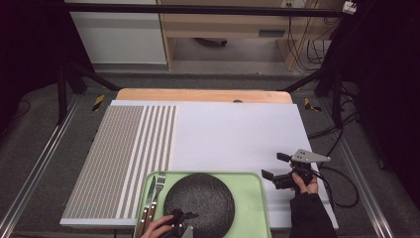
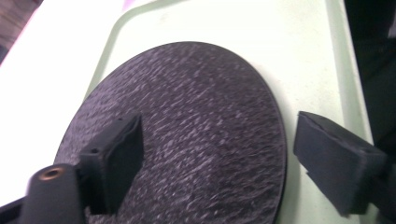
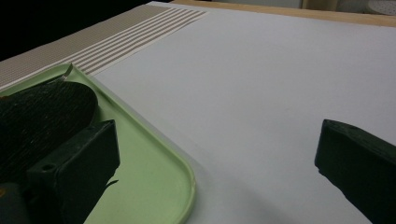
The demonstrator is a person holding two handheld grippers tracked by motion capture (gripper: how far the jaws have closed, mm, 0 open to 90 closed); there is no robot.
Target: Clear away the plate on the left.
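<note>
Down at the near edge of the table, a green tray (image 1: pixel 257 198) holds one round black plate (image 1: pixel 199 202) that fills its middle and right, with a thin strip of bare tray all round. On the tray's left strip lie two pieces of cutlery, one knife (image 1: pixel 148 199) and one fork (image 1: pixel 157 191), side by side with their wooden handles toward the near edge and close against the left rim. The left gripper (image 1: pixel 181 218) hangs over the near rim of the plate; in the left gripper view its jaws stand released and wide apart, one over the plate's dark textured face, the other out past its edge above bare tray, with nothing pressed between them. The right gripper (image 1: pixel 273 168) is held just right of the tray over the white mat (image 1: pixel 233 134), jaws also open and empty, the tray's rounded far-right corner just beside its left jaw in the right gripper view. Far and right of the tray the mat lies bare and wide. On the left, a striped placemat (image 1: pixel 124 158) runs from far to near, its near right corner tucked under the tray. Beyond the mat a wooden table edge (image 1: pixel 198 95) shows.
</note>
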